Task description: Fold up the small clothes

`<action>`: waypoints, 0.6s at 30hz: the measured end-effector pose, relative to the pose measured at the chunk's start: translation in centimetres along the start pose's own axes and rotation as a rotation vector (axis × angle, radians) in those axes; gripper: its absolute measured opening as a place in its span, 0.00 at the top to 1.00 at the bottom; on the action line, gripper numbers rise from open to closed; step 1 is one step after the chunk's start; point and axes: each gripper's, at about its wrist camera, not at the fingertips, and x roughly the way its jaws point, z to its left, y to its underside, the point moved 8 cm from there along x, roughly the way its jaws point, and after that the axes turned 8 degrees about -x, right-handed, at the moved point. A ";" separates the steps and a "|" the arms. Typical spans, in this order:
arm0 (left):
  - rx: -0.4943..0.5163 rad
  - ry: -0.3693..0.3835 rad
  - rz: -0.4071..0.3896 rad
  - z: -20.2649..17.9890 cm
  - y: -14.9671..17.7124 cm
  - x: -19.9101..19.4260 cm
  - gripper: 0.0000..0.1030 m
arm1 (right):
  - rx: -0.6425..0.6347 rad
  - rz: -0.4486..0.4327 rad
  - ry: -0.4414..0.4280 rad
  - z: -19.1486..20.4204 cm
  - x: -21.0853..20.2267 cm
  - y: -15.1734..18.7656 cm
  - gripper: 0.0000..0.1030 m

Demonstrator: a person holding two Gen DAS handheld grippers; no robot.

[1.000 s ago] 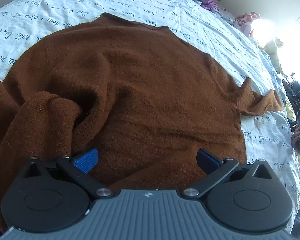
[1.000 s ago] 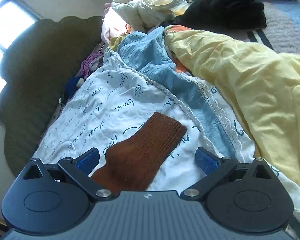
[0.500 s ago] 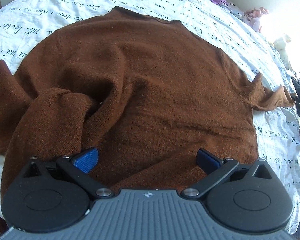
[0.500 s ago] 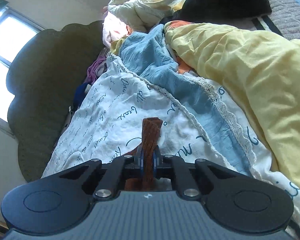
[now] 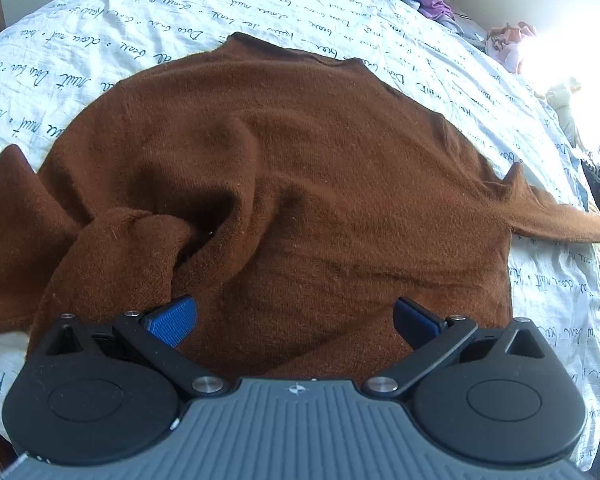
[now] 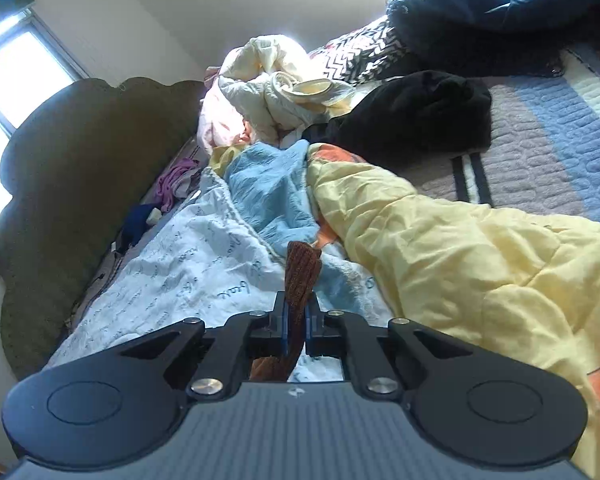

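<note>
Your right hand-held gripper now clamped on the brown ribbed sleeve cuff and lifted off the script-printed white bedsheet, your left hand-held gripper wide open above the brown knit sweater, holding nothing.

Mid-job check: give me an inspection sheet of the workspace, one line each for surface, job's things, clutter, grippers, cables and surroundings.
Surface: white script-printed sheet on a bed, wrinkled.
Job's things: brown sweater spread on the sheet, one sleeve bunched over its body; sleeve cuff pinched and lifted.
Clutter: yellow quilt, light blue cloth, cream bundle, black garment, purple cloth.
Grippers: left gripper open above the sweater, holding nothing; right gripper shut on the cuff.
Cables: nothing seen.
Surroundings: dark green headboard, window, pale wall.
</note>
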 end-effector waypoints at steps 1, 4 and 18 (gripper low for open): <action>0.000 0.003 -0.005 0.1 0.0 -0.1 0.00 | -0.001 0.011 0.016 -0.7 -0.3 0.8 0.93; 0.002 -0.006 0.000 0.7 0.0 0.1 0.00 | 0.001 0.032 0.053 -2.9 -1.5 4.0 0.94; 0.083 -0.222 -0.055 5.1 3.3 -0.6 0.00 | 0.073 -0.071 -0.086 0.9 -4.5 3.7 0.94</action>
